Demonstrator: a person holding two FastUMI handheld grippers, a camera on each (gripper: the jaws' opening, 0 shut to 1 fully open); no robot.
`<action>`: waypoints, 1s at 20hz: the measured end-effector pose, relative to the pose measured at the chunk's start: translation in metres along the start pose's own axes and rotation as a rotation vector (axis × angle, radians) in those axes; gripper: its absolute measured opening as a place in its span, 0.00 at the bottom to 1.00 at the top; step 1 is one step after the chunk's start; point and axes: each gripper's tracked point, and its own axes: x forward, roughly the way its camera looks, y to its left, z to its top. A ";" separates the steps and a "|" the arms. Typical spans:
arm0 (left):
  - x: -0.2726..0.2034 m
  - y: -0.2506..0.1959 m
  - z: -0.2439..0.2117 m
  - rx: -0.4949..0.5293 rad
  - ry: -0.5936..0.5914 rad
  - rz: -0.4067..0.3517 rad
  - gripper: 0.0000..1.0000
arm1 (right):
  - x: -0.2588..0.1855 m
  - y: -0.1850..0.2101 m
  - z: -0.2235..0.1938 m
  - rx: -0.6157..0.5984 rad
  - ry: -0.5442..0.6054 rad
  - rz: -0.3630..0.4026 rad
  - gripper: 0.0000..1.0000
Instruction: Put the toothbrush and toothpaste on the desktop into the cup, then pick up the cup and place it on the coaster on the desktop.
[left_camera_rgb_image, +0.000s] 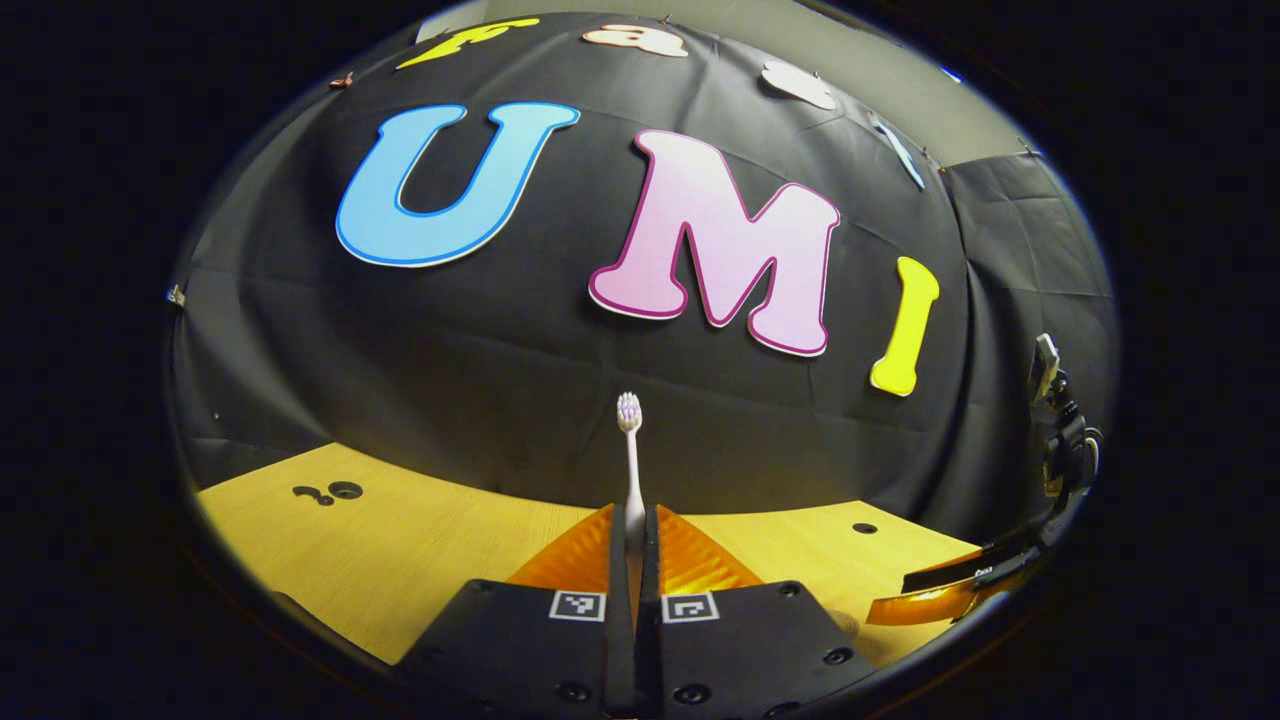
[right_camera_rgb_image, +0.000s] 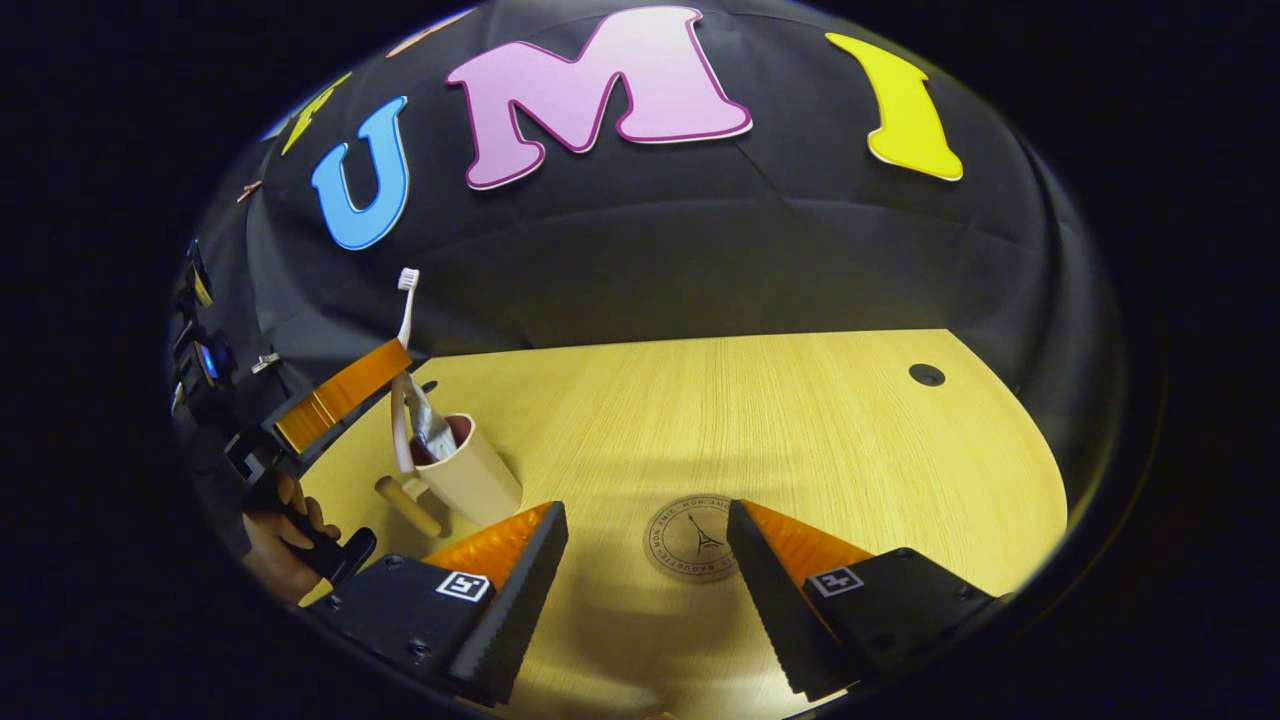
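White toothbrush (left_camera_rgb_image: 631, 470) is pinched in the left gripper (left_camera_rgb_image: 634, 540) jaws, held upright above the cup (right_camera_rgb_image: 470, 475) at the counter's (right_camera_rgb_image: 800, 420) left. Toothpaste (right_camera_rgb_image: 428, 428) is already in the cup. Right gripper (right_camera_rgb_image: 648, 560) jaws are spread near the coaster (right_camera_rgb_image: 695, 538). Left: drop the brush, move the cup.

We see a white toothbrush (left_camera_rgb_image: 631, 470) with a pale, faintly lilac bristle head. The cup (right_camera_rgb_image: 472, 473) is cream outside and dark red inside, with a light wooden handle; in it stands a silver-and-white toothpaste (right_camera_rgb_image: 428, 424) tube. The coaster (right_camera_rgb_image: 694, 538) is tan, printed with a dark ring of lettering and a small tower. The desktop (right_camera_rgb_image: 800, 420) shows yellow wood grain.
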 end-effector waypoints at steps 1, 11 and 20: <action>0.003 0.000 0.000 0.002 -0.007 0.000 0.06 | 0.000 0.000 -0.001 -0.001 0.004 -0.001 0.98; 0.026 0.005 -0.002 0.038 -0.039 -0.020 0.06 | 0.002 0.016 -0.032 -0.009 0.069 0.022 0.98; 0.003 -0.005 -0.004 0.120 -0.048 -0.024 0.24 | 0.001 0.023 -0.049 -0.018 0.124 0.039 0.99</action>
